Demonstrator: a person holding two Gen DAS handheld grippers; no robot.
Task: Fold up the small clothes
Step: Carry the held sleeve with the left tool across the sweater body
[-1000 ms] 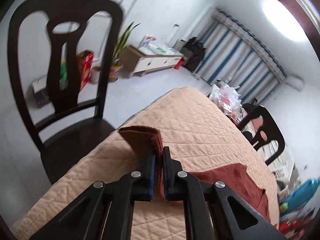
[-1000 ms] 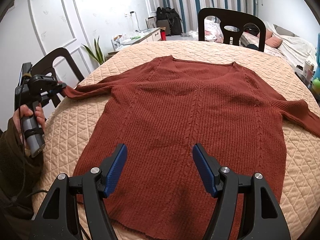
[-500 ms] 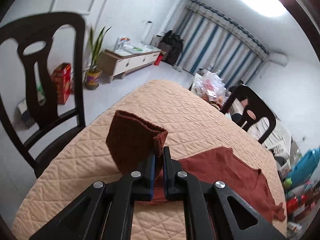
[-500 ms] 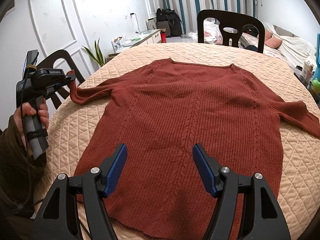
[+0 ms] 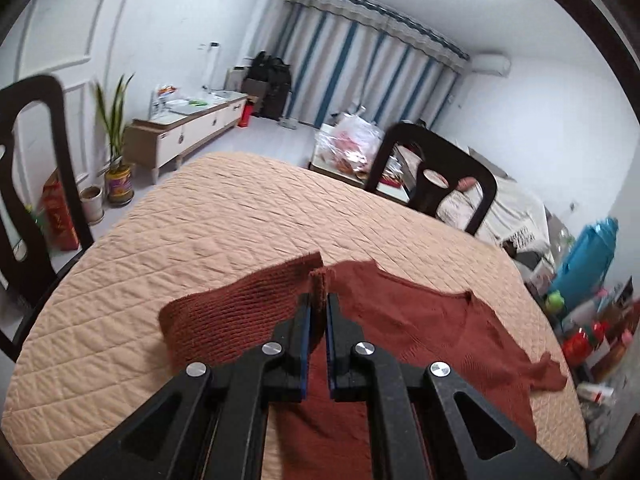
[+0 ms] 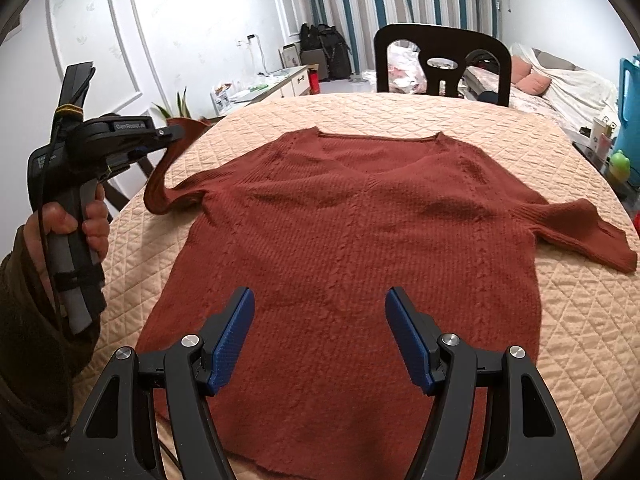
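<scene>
A rust-red knitted sweater [image 6: 360, 232] lies flat, front up, on the round quilted table [image 6: 500, 120], neckline toward the far side. My left gripper [image 5: 319, 300] is shut on the cuff of the sweater's left sleeve [image 5: 248, 304], lifted off the table. From the right wrist view the left gripper [image 6: 176, 134] sits in a hand at the left edge, the left sleeve [image 6: 160, 188] hanging in a loop from it. My right gripper [image 6: 320, 300] hovers open above the sweater's lower body, nothing between its blue pads. The other sleeve [image 6: 580, 232] lies spread to the right.
A dark chair [image 6: 442, 64] stands at the table's far side, another [image 5: 28, 184] at its left. Bottles and a blue jug [image 5: 588, 256] crowd the right edge. A cabinet [image 5: 188, 128], plants and a bed [image 6: 560, 84] lie beyond.
The left gripper has carried the sleeve cuff up and inward toward the sweater's body, rolling as it went; the sleeve now loops off the table. The right gripper has stayed put.
</scene>
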